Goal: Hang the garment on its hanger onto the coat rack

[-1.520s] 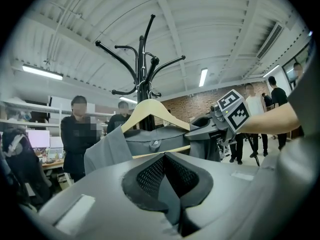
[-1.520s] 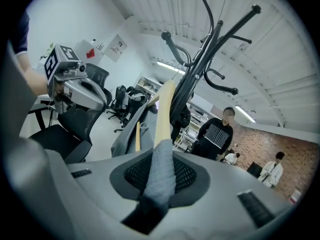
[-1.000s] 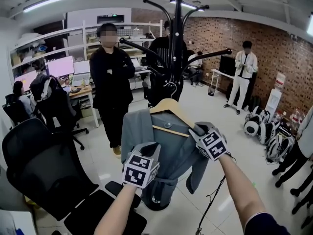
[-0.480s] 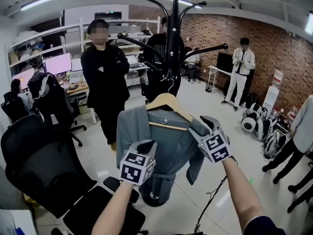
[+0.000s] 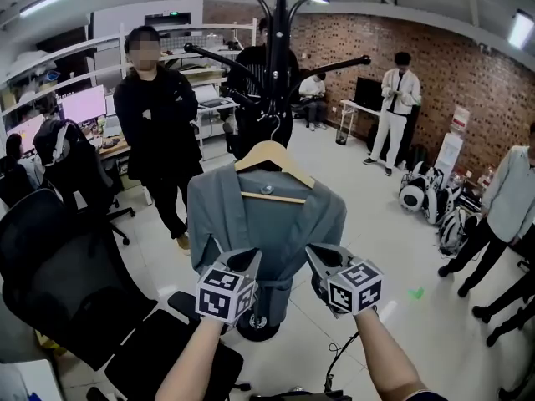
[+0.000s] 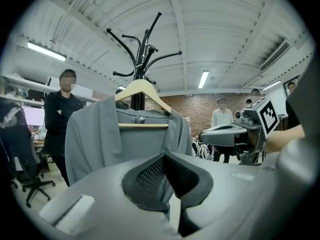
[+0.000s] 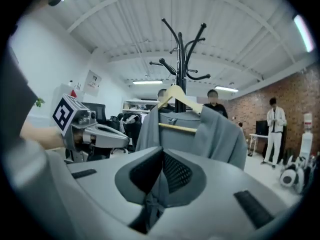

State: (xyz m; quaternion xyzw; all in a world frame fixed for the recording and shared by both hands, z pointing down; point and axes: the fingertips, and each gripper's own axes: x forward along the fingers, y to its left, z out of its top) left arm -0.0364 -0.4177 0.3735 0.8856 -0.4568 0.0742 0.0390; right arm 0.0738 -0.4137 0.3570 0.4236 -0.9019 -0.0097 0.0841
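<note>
The grey garment [image 5: 267, 224] hangs on a wooden hanger [image 5: 269, 155], whose hook rests on an arm of the black coat rack [image 5: 280, 57]. Both grippers sit low in front of the garment's lower half. My left gripper [image 5: 249, 259] is shut, its tips touching with nothing between them. To its right, my right gripper [image 5: 314, 254] is closing to shut and also grips nothing. In the left gripper view the whole garment [image 6: 130, 139] and hanger [image 6: 142, 86] show beyond the shut tips [image 6: 164, 156]. The right gripper view shows the garment [image 7: 215, 134] beyond its tips [image 7: 162, 151].
A person in black [image 5: 155, 132] stands with folded arms left of the rack. A black office chair [image 5: 58, 274] fills the near left. The rack's round base [image 5: 255, 328] is on the floor below the garment. A cable [image 5: 338, 353] trails nearby. More people and gear [image 5: 418, 199] stand at the right.
Both grippers have dropped lower and drawn back. The right one has let go of the garment's right shoulder and shut. The garment now hangs square on the rack.
</note>
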